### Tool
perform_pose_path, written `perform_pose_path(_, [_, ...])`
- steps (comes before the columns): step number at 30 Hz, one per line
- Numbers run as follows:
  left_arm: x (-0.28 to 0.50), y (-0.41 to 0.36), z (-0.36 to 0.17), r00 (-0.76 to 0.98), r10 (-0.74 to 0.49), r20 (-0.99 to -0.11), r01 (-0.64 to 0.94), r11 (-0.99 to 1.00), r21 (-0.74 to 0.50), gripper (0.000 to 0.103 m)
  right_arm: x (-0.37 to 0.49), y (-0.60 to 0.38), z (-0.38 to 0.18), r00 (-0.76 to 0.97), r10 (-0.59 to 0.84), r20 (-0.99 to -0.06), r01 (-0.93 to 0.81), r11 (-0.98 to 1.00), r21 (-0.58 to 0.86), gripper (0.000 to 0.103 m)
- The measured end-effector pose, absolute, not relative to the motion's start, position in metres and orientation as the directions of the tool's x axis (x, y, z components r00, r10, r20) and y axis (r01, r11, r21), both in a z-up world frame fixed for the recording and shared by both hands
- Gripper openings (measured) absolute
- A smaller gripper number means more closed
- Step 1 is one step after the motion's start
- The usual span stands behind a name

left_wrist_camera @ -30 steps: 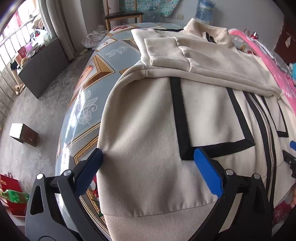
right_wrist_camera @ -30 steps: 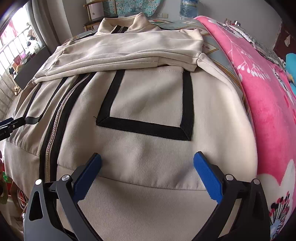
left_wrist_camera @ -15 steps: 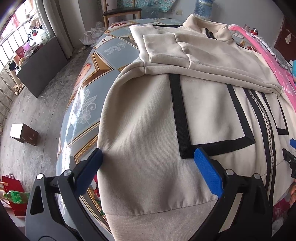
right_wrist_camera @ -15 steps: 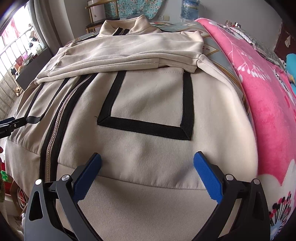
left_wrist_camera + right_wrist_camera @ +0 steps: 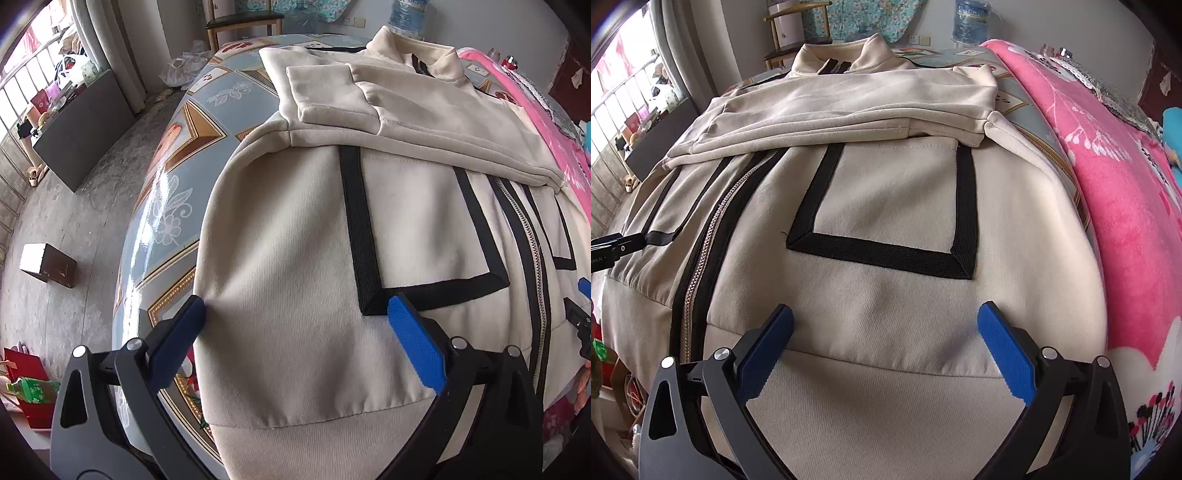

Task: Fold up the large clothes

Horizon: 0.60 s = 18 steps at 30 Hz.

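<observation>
A cream zip jacket (image 5: 295,258) with black-trimmed pockets lies face up on a patterned table, its sleeves (image 5: 406,110) folded across the chest below the collar. My left gripper (image 5: 295,321) hovers open over the jacket's lower left part, just above the hem band (image 5: 314,443). My right gripper (image 5: 886,325) hangs open over the lower right part (image 5: 886,192), right at the hem seam. Neither gripper holds cloth. The zip (image 5: 713,229) runs down the middle. A tip of the right gripper (image 5: 583,314) shows at the left wrist view's right edge.
The blue and gold patterned tabletop (image 5: 177,177) is bare left of the jacket. A pink blanket (image 5: 1108,184) lies along the right. A chair (image 5: 240,22) and water bottle (image 5: 971,18) stand behind; a small box (image 5: 48,264) sits on the concrete floor.
Both grippers have drawn slightly back toward the hem, staying open. The jacket has not moved.
</observation>
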State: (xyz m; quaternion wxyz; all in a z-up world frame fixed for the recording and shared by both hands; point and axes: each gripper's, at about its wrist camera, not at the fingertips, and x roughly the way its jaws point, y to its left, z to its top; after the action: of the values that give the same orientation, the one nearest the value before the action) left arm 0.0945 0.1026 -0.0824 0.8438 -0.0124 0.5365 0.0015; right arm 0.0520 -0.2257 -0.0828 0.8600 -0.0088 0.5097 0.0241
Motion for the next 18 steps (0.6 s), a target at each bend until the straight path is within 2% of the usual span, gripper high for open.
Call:
perform_pose_path(8, [0.084,0.103,-0.084,0.488,-0.008,-0.873,-0.018,1.0,-0.02,0.096,0.053,-0.227,-0.083,0.471,0.03,-0.882,-0.049,0.999,0.008,0.097])
perform_pose_path(18, [0.085,0.102,-0.083,0.473,-0.022,-0.881,0.016,1.0,-0.016,0.096,0.055,-0.225,-0.083,0.456,0.022,-0.89,-0.046,0.999,0.001,0.097])
